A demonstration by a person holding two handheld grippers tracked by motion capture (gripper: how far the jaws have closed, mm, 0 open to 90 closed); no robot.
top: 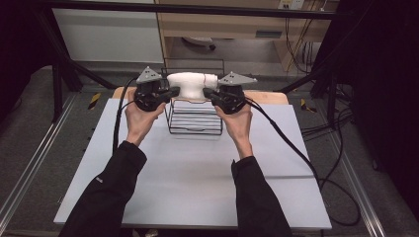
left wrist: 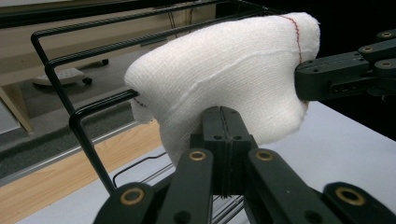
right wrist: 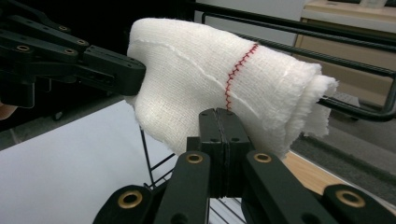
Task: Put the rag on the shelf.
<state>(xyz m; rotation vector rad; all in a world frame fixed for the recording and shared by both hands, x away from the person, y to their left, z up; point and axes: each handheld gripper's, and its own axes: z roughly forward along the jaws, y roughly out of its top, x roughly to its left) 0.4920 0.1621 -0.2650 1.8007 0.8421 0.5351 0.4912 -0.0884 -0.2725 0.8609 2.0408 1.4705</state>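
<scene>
A white cloth (top: 191, 83) is held up between the two grippers, just above the top rails of a black wire rack (top: 193, 118) that stands on the far part of the grey table (top: 197, 168). The left gripper (top: 174, 92) has its jaws pressed together on the cloth's left end, and the right gripper (top: 207, 92) pinches the right end, near a line of red stitching (right wrist: 236, 70)

White woven cloth (right wrist: 224, 88), with one line of red zigzag stitching. Black wire rack (top: 193, 117). Pale grey worktop (top: 197, 173) with a light wood far edge. Black sleeves (top: 106, 197).
</scene>
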